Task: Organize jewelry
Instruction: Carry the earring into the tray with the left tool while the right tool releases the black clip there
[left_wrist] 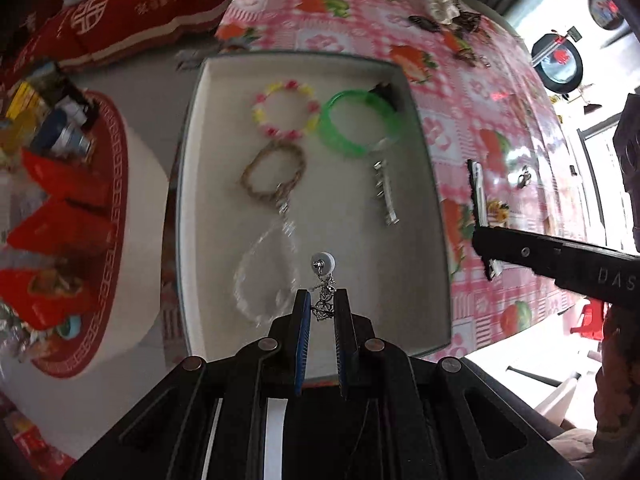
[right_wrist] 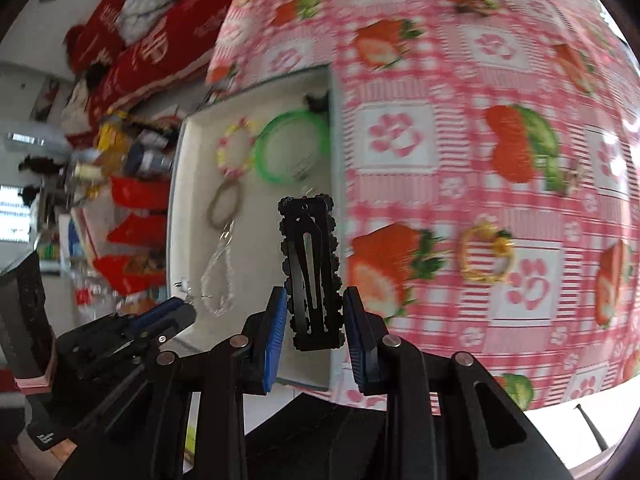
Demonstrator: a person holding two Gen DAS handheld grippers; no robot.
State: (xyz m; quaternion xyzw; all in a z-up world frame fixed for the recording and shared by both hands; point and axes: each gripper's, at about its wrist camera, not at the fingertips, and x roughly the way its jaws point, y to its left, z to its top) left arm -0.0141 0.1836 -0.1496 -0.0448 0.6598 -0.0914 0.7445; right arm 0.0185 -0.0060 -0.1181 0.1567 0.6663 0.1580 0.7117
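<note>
A white jewelry box [left_wrist: 188, 184] lies open on the strawberry tablecloth. Inside are a pink-yellow bead bracelet [left_wrist: 285, 110], a green bangle [left_wrist: 362, 126], a brown cord bracelet [left_wrist: 274, 172], a clear bead bracelet [left_wrist: 266, 276] and a silver hair clip [left_wrist: 385, 194]. My left gripper [left_wrist: 322, 308] is shut on a silver earring with a white bead [left_wrist: 323, 264], over the box's near part. My right gripper [right_wrist: 315, 308] is shut on a black hair clip [right_wrist: 310, 264], above the box's right edge [right_wrist: 336, 208]; the clip also shows in the left wrist view [left_wrist: 478, 196].
A gold ring-shaped piece [right_wrist: 486, 254] lies on the cloth right of the box. More jewelry [left_wrist: 448, 16] sits at the table's far side. A round red-rimmed tray [left_wrist: 116, 184] with red packets and bottles stands left of the box.
</note>
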